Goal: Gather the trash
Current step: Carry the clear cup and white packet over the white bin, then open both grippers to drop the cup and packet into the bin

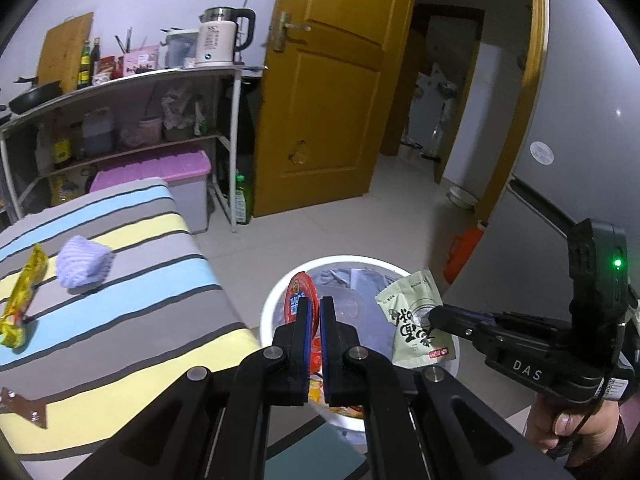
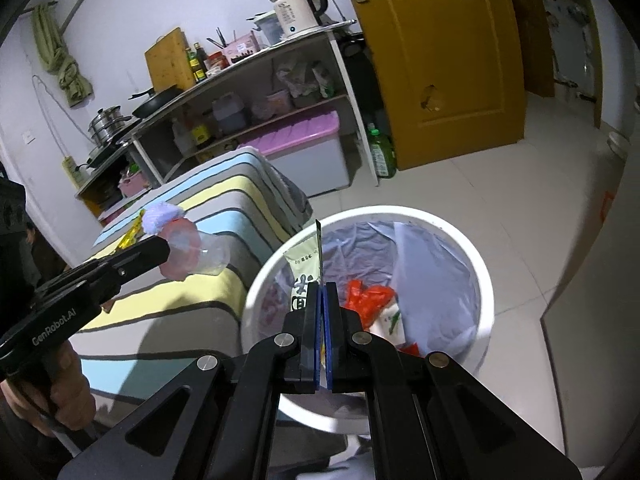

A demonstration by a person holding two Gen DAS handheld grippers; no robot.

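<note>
Over white bin (image 2: pixel 486 312), both fingers pinch wrappers.

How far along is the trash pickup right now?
Done: red wrappers already lie in the bin. In hand: the left tool grips a clear cup, the right tool a green packet, both near the bin. Left: the yellow wrapper on the striped cloth.
</note>
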